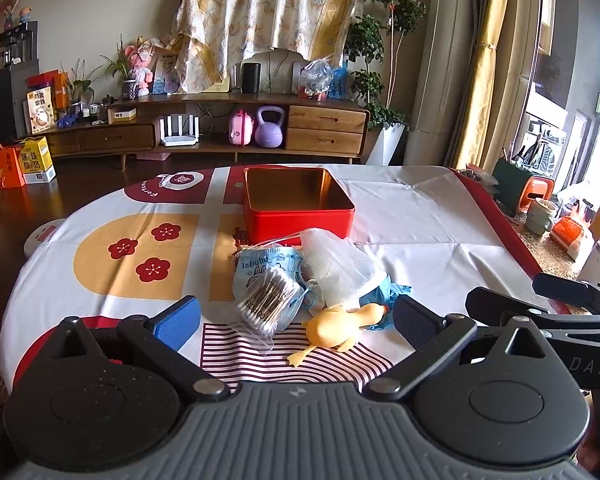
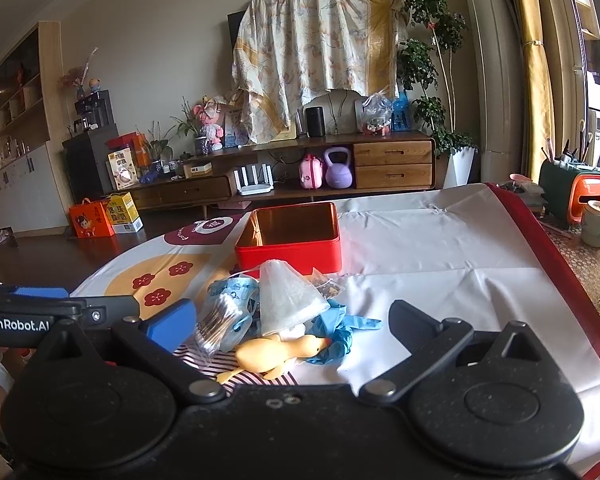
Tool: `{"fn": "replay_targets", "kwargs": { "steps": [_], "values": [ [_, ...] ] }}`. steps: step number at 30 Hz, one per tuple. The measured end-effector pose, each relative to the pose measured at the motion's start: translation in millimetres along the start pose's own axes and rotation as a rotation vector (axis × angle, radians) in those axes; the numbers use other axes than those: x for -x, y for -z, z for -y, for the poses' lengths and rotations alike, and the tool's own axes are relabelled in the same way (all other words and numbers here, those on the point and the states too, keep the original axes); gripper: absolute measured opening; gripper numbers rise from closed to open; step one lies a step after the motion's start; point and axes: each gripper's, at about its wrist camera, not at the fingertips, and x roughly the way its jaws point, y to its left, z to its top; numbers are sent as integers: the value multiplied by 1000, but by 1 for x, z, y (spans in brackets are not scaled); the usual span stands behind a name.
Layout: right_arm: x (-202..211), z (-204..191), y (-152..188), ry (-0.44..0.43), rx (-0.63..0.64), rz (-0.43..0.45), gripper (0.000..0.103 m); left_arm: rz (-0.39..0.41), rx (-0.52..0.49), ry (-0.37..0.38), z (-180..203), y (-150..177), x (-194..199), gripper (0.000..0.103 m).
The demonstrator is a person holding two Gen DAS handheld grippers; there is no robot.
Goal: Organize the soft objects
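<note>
Both grippers are hovering at the near edge of the table, jaws spread wide and gripping nothing: the left gripper (image 1: 296, 322) is framing the pile from the near left, the right gripper (image 2: 292, 326) from the near right. Landmark: the red tin box (image 1: 298, 204), standing open and apparently empty on the printed tablecloth (image 1: 420, 220). The soft objects are lying heaped just in front of the tin's near wall; the white gauze bundle (image 1: 340, 264) is resting nearest the tin, the bag of cotton swabs (image 1: 268, 300) is sitting on a blue printed pouch (image 1: 256, 268) toward the tin's left corner, a blue glove (image 2: 336, 332) is trailing out from under the gauze, and the yellow rubber duck (image 1: 340, 326) is lying farthest from the tin, nearest the fingers. Risks, as judged: items are overlapping, so a pinch on the duck is likely catching the glove too and dragging the gauze; the swab bag looks slippery and may be squirting out of a shallow grip; the cloth is creased and could be getting snagged by a low finger; both grippers are converging on one pile, so collision is possible.
</note>
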Motion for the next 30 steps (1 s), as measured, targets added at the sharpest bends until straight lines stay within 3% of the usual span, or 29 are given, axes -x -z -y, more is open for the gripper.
{"fn": "replay_targets", "kwargs": {
  "steps": [30],
  "values": [
    [-6, -10, 4, -17, 11, -26, 103, -28, 38, 11, -1, 7, -10, 103]
  ]
}}
